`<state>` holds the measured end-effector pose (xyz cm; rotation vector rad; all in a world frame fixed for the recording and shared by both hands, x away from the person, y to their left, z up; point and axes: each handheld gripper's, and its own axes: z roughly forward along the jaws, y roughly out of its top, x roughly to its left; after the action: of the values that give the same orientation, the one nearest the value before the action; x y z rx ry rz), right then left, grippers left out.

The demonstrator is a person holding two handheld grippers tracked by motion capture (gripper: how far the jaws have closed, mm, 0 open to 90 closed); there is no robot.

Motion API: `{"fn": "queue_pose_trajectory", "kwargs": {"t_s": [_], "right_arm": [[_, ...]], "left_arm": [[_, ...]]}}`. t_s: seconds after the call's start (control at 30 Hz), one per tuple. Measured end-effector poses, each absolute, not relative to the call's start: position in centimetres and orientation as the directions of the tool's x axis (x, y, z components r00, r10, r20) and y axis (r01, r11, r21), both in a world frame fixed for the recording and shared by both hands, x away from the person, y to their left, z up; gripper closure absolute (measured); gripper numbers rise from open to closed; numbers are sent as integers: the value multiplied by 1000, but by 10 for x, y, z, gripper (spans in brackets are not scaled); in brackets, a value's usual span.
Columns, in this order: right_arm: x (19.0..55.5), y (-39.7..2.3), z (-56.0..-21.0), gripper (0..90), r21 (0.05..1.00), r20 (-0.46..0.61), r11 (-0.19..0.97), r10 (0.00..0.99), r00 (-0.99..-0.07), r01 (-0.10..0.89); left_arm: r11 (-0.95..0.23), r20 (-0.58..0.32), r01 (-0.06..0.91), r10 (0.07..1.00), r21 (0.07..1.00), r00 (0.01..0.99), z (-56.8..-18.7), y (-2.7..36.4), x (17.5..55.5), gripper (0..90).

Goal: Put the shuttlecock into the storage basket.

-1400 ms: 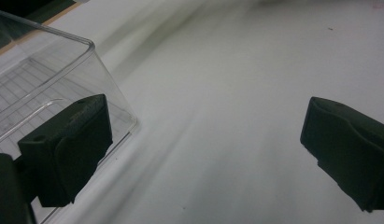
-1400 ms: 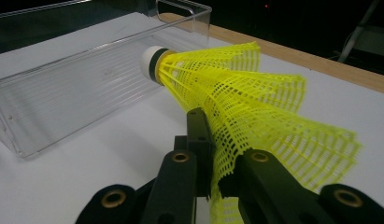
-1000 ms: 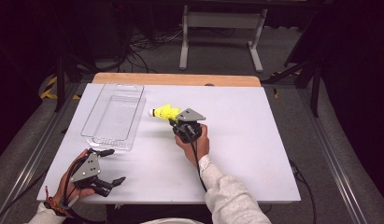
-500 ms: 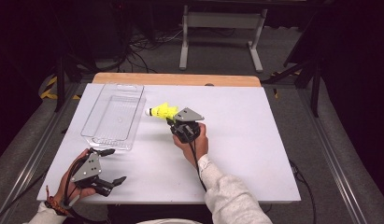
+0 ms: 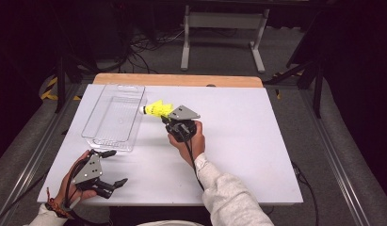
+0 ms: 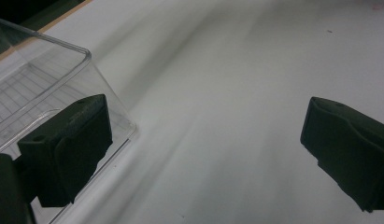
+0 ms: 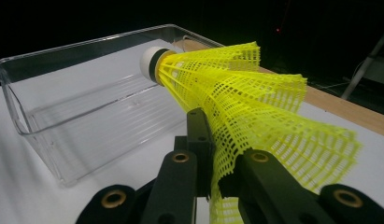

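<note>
Carried slightly leftward since before: yellow shuttlecock (image 5: 156,109), centre frame, pinched by its mesh skirt in right gripper (image 5: 168,117), cork tip at clear bin (image 5: 115,117) rim. Left gripper (image 5: 115,167): lower left, spread, holding nothing.

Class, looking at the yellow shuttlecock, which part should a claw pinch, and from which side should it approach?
Pinch the open rim of the shuttlecock's mesh skirt, coming from behind it. The thin, flexible mesh fits between the jaws, as the right claw shows, leaving the round white cork tip pointing at the clear bin.
</note>
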<state>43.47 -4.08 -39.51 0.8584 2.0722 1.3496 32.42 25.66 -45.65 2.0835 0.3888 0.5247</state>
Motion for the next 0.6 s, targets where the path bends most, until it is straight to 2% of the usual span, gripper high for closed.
{"fn": "queue_pose_trajectory", "kwargs": {"t_s": [0.6], "right_arm": [[440,0,-381,874,927,-85,321,684,-725,194]], "left_arm": [[-510,208,73,472,857,857,-456,259,323,31]]}}
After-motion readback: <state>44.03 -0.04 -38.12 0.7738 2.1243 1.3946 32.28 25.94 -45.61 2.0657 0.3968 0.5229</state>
